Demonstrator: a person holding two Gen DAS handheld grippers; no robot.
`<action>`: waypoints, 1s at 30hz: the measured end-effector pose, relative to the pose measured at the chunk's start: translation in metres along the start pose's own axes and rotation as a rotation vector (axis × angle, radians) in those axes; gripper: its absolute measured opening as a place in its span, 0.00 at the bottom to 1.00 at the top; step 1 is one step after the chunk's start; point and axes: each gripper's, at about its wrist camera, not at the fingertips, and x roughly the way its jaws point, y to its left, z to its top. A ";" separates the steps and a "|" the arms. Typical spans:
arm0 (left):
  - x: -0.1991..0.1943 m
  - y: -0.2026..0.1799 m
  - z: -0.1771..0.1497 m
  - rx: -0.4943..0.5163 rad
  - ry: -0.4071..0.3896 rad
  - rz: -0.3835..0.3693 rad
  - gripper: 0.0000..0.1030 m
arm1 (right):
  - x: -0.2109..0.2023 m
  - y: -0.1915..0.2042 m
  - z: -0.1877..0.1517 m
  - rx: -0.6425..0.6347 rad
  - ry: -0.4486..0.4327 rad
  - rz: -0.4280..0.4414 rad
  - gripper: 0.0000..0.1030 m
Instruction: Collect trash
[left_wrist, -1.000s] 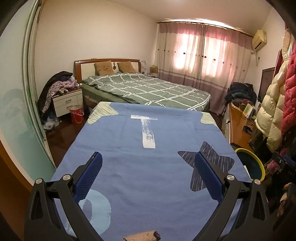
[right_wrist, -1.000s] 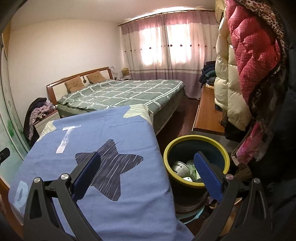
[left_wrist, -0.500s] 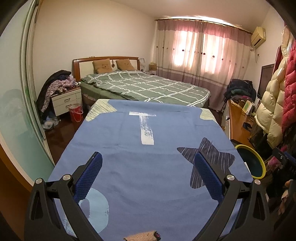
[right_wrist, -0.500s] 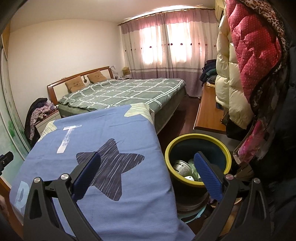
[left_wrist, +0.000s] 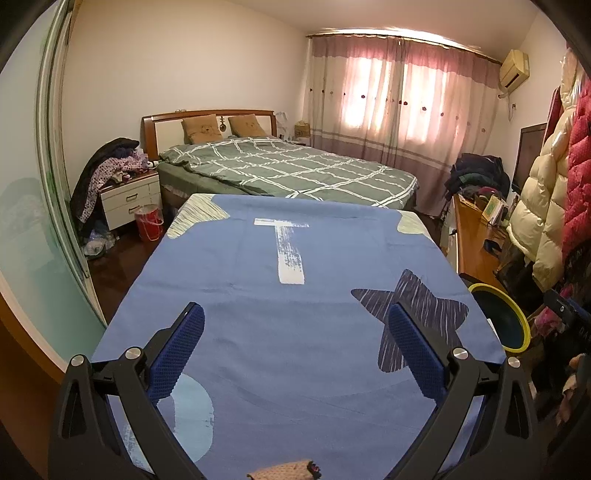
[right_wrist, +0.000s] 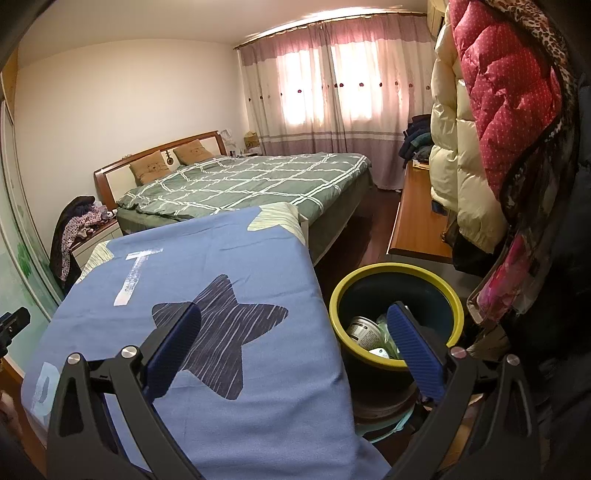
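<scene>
My left gripper (left_wrist: 295, 345) hangs over the blue cloth (left_wrist: 295, 332) on the tabletop, fingers (left_wrist: 177, 354) spread wide with nothing between them, just bare fabric and the dark star print (left_wrist: 410, 314) under my right-hand pad. A small knitted scrap (left_wrist: 284, 470) peeks in at the bottom edge, below the fingers and well short of them; I cannot tell what it is. My right gripper (right_wrist: 293, 345) is wide too and empty, straddling the tabletop's right edge: one finger (right_wrist: 173, 345) over the star (right_wrist: 221, 332), the other (right_wrist: 415, 352) out over the yellow-rimmed bin (right_wrist: 395, 269) that stands on the floor just beside the tabletop. Inside the bin lies the trash (right_wrist: 364, 330), a crumpled can-like piece and pale wrappers, low in the tub, just inside my right finger. The green checked bed (right_wrist: 243, 184) sits beyond, and puffy coats (right_wrist: 498, 110) hang at my right.
</scene>
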 end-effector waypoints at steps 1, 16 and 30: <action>0.001 0.001 -0.001 0.003 0.004 -0.003 0.95 | 0.001 0.000 0.000 0.000 0.002 0.001 0.93; 0.008 0.002 -0.003 0.000 0.017 -0.022 0.95 | 0.002 0.006 -0.001 -0.009 0.013 0.007 0.93; 0.008 0.004 -0.004 0.001 0.017 -0.022 0.95 | 0.004 0.008 -0.001 -0.009 0.023 0.011 0.93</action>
